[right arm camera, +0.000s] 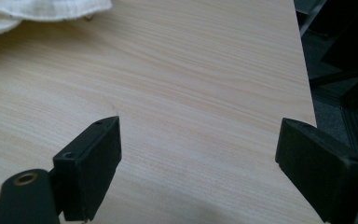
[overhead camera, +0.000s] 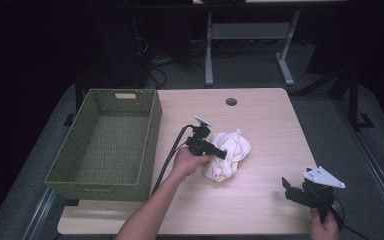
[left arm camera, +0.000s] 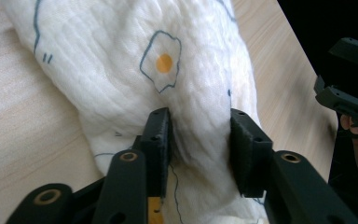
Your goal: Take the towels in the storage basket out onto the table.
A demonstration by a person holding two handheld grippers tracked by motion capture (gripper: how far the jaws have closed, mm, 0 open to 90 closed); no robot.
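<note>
A crumpled white cloth (overhead camera: 236,144) with a fried-egg print (left arm camera: 163,60) lies mid-table. My left gripper (overhead camera: 222,153) reaches it from the left, and its jaws are closed on a raised fold of the cloth (left arm camera: 199,119). My right gripper (overhead camera: 292,189) is held near the table's front right corner, away from the cloth. Its jaws stand wide open (right arm camera: 200,126) over bare wood with nothing between them. A corner of the cloth (right arm camera: 37,9) shows at the top left of the right gripper view.
A green woven basket (overhead camera: 151,145) stands empty on the table's left side, close to my left forearm. The light wood table (overhead camera: 265,125) has a cable hole (overhead camera: 231,102) near its far edge. Desk legs and cables stand on the floor beyond.
</note>
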